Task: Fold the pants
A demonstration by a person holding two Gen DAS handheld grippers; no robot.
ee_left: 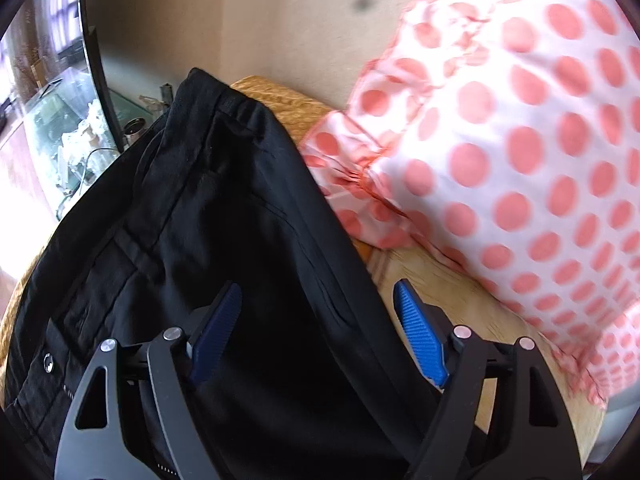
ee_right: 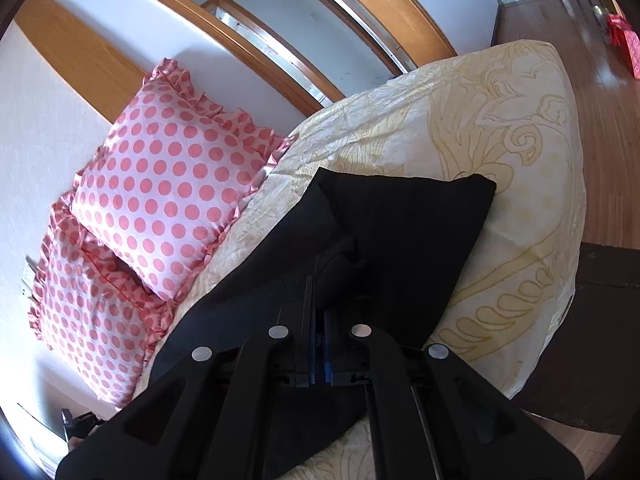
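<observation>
Here left claw (ee_left: 318, 332) spread wide, nothing held, blue fingers (ee_left: 420, 336) straddling the edge of the black pants (ee_left: 224, 208). Right claw (ee_right: 318, 344) clamped tight on pants fabric (ee_right: 400, 232). Pants lie on yellow bedspread (ee_right: 500, 160); polka-dot pillows (ee_right: 168, 184) beyond.

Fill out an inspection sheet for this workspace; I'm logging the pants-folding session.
Surface: bed with cream patterned cover.
Job's things: black pants lying on the cover.
Clutter: two pink polka-dot pillows beside the pants.
Grippers: left hand-held gripper open over the pants; right hand-held gripper shut on pants fabric.
Cables: nothing seen.
Surroundings: wooden floor, glass tank.
</observation>
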